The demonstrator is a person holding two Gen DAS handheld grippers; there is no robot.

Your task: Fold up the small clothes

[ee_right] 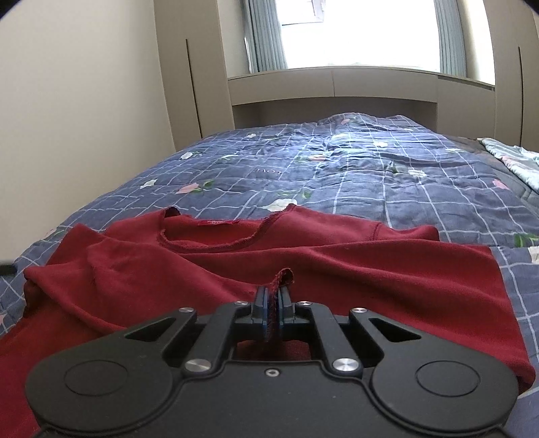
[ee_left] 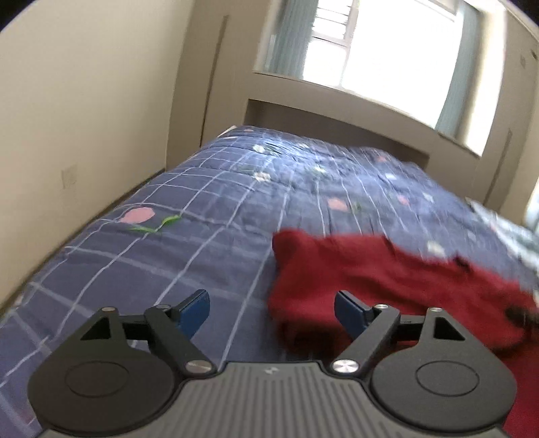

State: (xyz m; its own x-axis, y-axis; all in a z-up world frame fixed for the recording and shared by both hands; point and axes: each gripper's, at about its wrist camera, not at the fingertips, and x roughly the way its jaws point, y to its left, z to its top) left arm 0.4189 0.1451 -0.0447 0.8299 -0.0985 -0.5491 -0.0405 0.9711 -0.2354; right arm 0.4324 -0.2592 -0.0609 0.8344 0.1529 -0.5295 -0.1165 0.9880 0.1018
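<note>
A dark red top (ee_right: 303,259) lies rumpled on the bed, neckline toward the window, its lower part folded up over the body. My right gripper (ee_right: 273,298) is shut on a hem edge of this red top, and a loop of cloth sticks up between the blue pads (ee_right: 261,303). In the left wrist view the same red top (ee_left: 387,273) lies blurred to the right. My left gripper (ee_left: 272,308) stands open just above the bed at the top's left edge. Its blue fingertips (ee_left: 193,311) are wide apart and nothing is pinched between them.
The bed carries a blue checked quilt (ee_right: 337,168) with flower prints. A pale floral cloth (ee_right: 512,161) lies at its right edge. A beige wall (ee_left: 84,118) runs along the left side, and cabinets and a bright window (ee_right: 353,30) stand beyond the bed's head.
</note>
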